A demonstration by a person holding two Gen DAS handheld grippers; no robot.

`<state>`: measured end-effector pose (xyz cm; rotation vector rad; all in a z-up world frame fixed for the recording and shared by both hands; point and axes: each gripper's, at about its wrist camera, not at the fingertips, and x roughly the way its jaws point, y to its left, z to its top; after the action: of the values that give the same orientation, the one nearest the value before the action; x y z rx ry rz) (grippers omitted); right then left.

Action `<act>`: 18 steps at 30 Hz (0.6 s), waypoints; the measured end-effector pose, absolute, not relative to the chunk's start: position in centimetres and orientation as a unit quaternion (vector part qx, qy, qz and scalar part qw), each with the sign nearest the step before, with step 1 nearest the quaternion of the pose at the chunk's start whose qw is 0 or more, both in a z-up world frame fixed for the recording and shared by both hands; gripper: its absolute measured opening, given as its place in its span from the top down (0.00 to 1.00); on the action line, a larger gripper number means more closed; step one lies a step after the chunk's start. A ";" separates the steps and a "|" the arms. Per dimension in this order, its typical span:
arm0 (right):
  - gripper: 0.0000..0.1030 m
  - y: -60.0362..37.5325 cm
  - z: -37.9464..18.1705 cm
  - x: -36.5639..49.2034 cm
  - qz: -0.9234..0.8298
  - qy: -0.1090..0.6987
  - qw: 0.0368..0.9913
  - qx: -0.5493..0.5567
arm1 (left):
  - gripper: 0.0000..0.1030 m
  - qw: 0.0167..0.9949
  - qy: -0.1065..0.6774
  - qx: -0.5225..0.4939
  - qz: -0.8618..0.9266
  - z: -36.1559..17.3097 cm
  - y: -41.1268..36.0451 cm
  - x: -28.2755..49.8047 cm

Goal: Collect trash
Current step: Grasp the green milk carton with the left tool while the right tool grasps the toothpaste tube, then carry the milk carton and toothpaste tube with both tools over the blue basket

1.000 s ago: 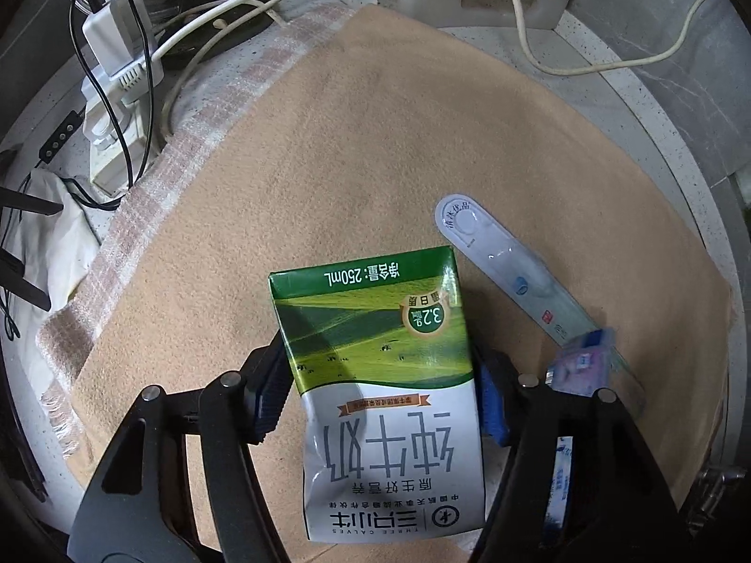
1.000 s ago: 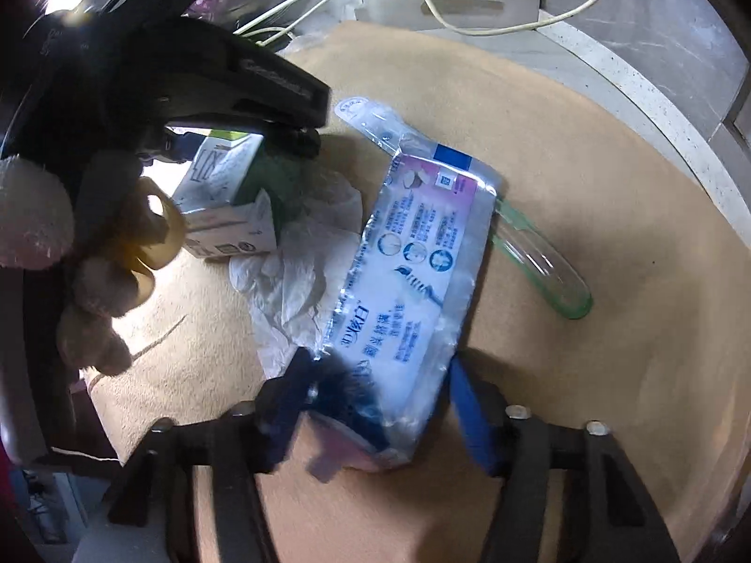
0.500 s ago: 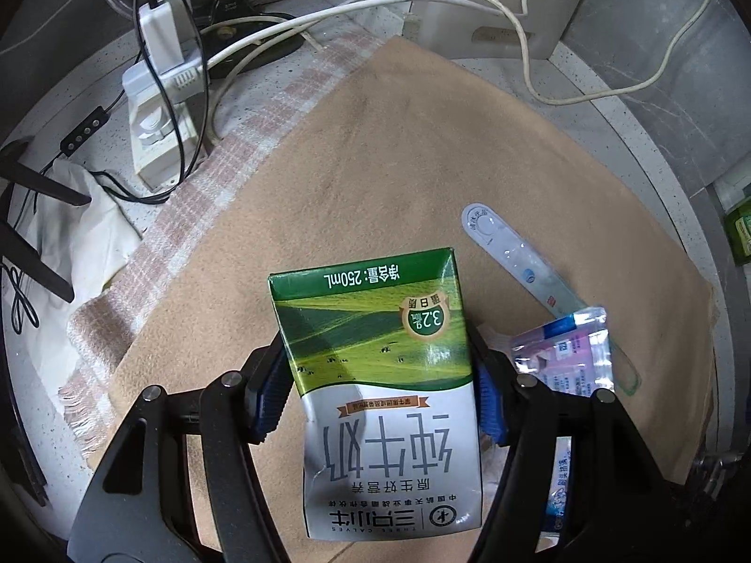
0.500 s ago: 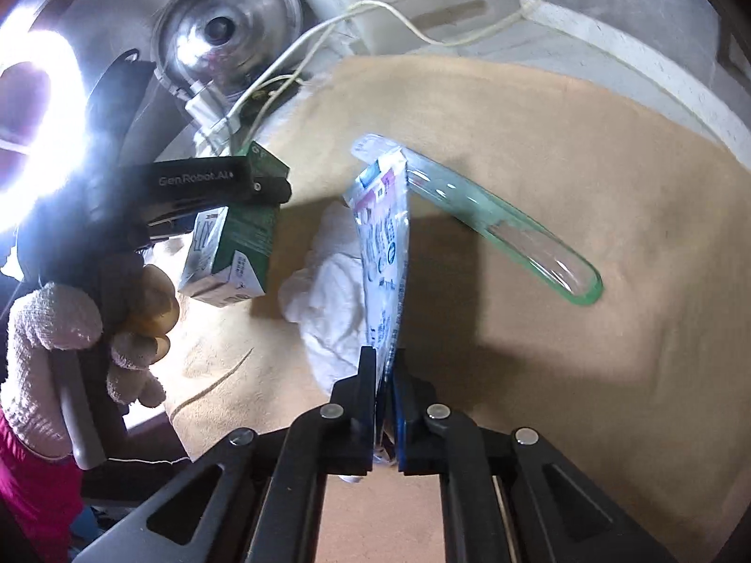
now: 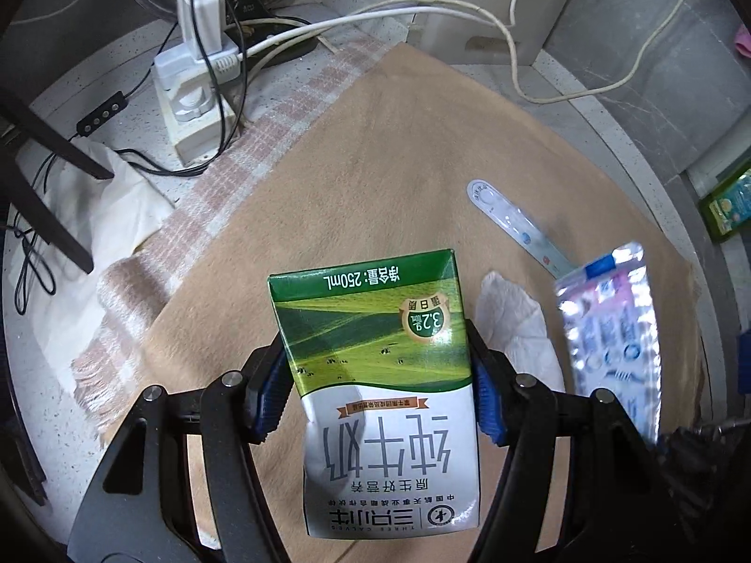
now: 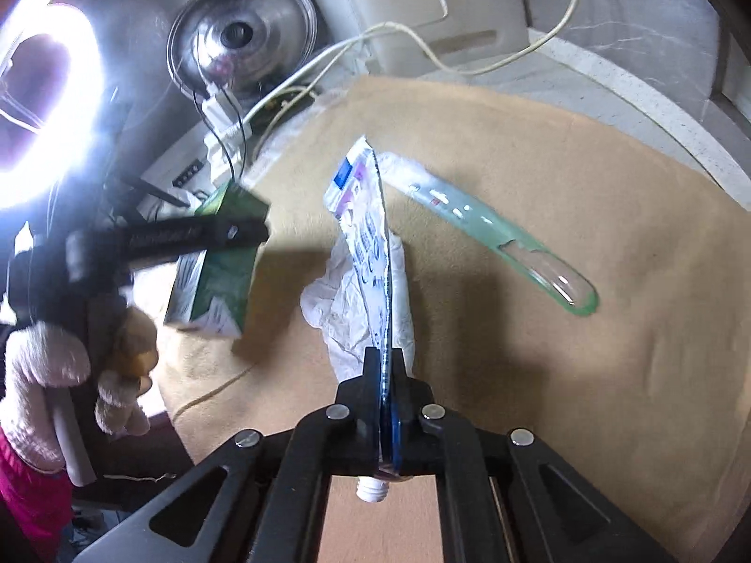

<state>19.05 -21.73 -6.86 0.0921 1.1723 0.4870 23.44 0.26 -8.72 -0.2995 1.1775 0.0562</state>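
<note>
Left wrist view, left to right: a white cloth [image 5: 94, 206] lay at the left edge beside a power strip [image 5: 197, 94] with cables [image 5: 328, 28] running off it. A tan blanket [image 5: 375, 164] with a checked border covered the counter. The left gripper [image 5: 378, 391] was clamped on a green and white milk carton [image 5: 380, 375], blue pads pressed to both its sides, the carton held above the blanket. To its right a crumpled tissue [image 5: 509, 314] lay on the blanket, with a clear plastic toothbrush pack [image 5: 516, 227] beyond it. At far right the foil pouch [image 5: 605, 328] hung in the air, blurred, its print unreadable.

Right wrist view, left to right: a ring light [image 6: 42, 94] glared at the left edge, washing out the detail around it. Below it a gloved hand [image 6: 51, 375] held the left gripper [image 6: 206, 234], seen side-on with the milk carton [image 6: 216, 272] off the blanket; this hand did not show in the left view. A round metal lid [image 6: 244, 42] stood at the back. At centre, the right gripper [image 6: 385, 375] was pinched on the foil pouch [image 6: 366, 234], seen edge-on, fingers nearly together. A white screw cap [image 6: 373, 490] showed below the fingers. The tissue [image 6: 342, 305] lay partly hidden behind the pouch. The toothbrush pack [image 6: 493, 230] lay to the right on the blanket [image 6: 610, 328].

The carton's lower end was cut off in the left view by the frame edge.
</note>
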 end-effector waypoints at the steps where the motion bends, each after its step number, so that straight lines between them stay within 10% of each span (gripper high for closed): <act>1: 1.00 -22.0 -6.5 18.9 0.224 0.544 0.807 0.047 | 0.36 0.822 0.551 -0.141 0.023 -8.5 0.4 22.8; 18: 1.00 -22.1 -3.1 11.3 0.209 0.513 0.827 0.096 | 0.36 0.844 0.529 -0.091 -0.023 -5.9 1.4 11.5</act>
<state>11.30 -22.11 -3.09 0.2044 1.0891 0.4439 11.52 1.41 -5.95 -0.1931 1.1158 -0.0491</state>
